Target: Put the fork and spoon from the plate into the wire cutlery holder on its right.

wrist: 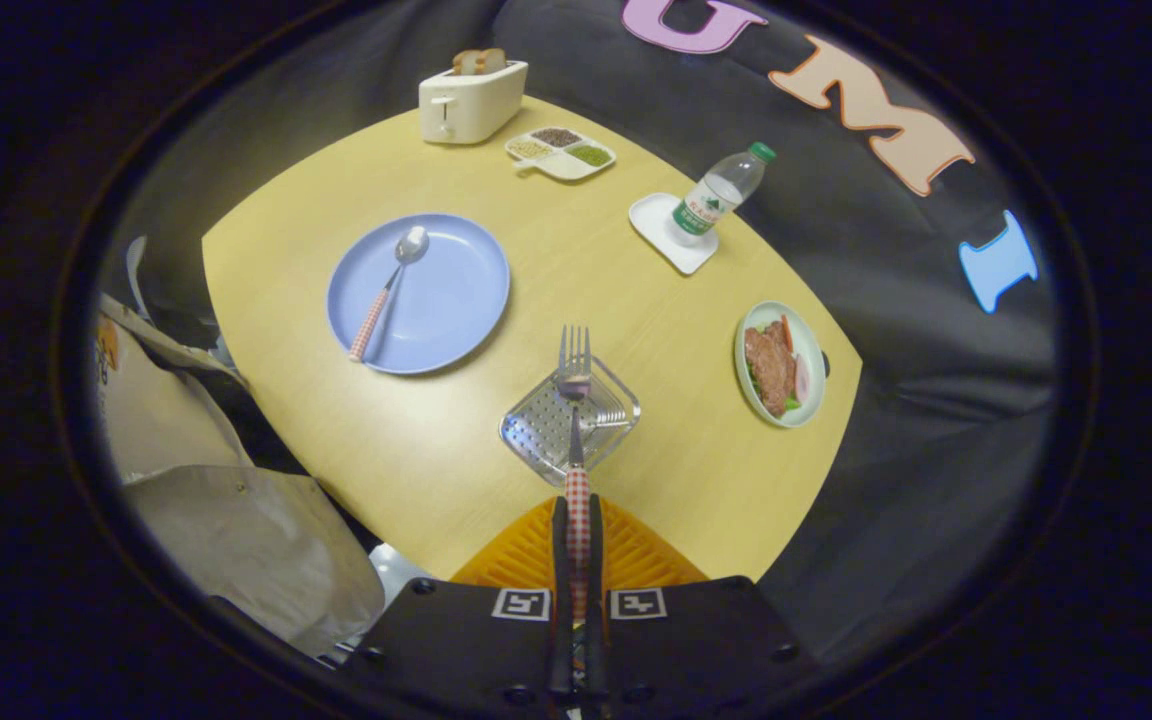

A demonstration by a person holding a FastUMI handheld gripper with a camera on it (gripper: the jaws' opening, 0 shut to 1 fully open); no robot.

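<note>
1. My tongs point(577, 540) are pressed together on the checked handle of the fork point(574, 400); both fingers point(560, 560) squeeze it from the sides.
2. The fork points away from me, its prongs up, and it hangs over the wire holder point(569, 420). I cannot tell if it touches the holder or is only above it.
3. The holder stands on the yellow worktop point(416, 440), to the right of the blue plate point(446, 300). I see into it from above; inside I make out only its mesh bottom.
4. The blue plate holds the spoon point(388, 290), bowl toward the far side, checked handle reaching to the near rim.
5. A green plate point(811, 350) near the right edge of the worktop carries meat with some vegetables.
6. A divided tray point(562, 152) at the far side has three compartments with grains or seeds; what kind is too small to tell.
7. The toaster point(471, 100) beside it has bread in its slot.
8. A bottle point(721, 195) stands on a white coaster point(651, 220).
9. An orange ribbed thing point(626, 555) just behind the fingers is partly hidden by the tongs; I cannot say what it is.
10. Paper bags point(236, 530) lie to the left, below the worktop, partly cut off.
</note>
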